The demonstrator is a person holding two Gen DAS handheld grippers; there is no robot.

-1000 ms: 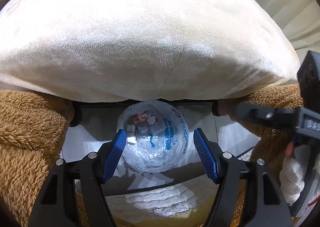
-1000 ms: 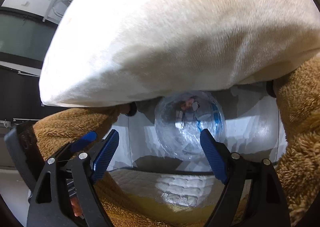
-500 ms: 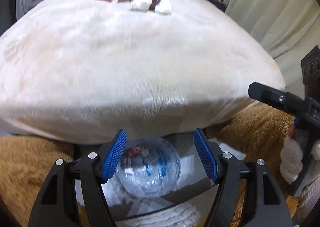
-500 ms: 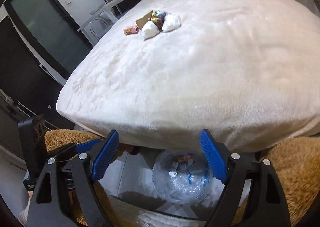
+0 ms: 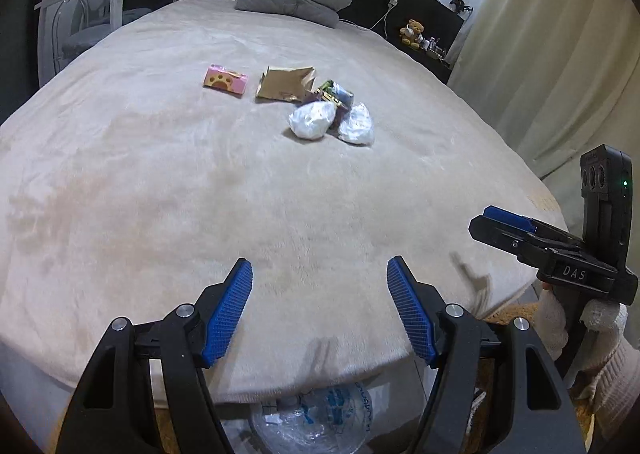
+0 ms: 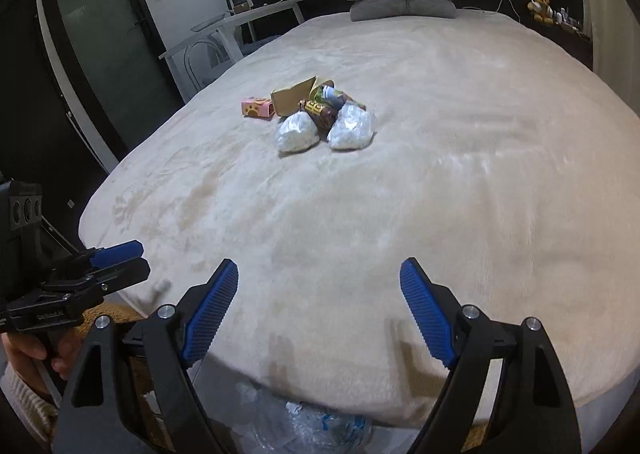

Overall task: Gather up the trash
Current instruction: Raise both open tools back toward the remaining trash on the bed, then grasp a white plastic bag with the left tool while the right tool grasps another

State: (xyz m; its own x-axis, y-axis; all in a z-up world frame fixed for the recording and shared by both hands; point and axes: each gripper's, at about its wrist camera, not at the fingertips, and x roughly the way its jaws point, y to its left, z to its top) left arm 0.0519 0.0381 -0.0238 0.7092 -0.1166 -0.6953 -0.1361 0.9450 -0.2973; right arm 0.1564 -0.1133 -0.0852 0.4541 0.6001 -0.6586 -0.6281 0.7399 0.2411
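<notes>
Cream plush blanket (image 5: 160, 181) covers the bed, and the trash sits in a cluster near its middle — a pink box (image 5: 225, 80), torn brown cardboard (image 5: 285, 82), a dark wrapper (image 6: 318, 110) and two crumpled white wads (image 5: 313, 119) touching it. Both grippers hover at the near edge, well apart from the pile: left gripper (image 5: 319, 312) and right gripper (image 6: 319, 314) gape wide, holding nothing. Below the edge — a clear plastic bag (image 5: 320, 420).
</notes>
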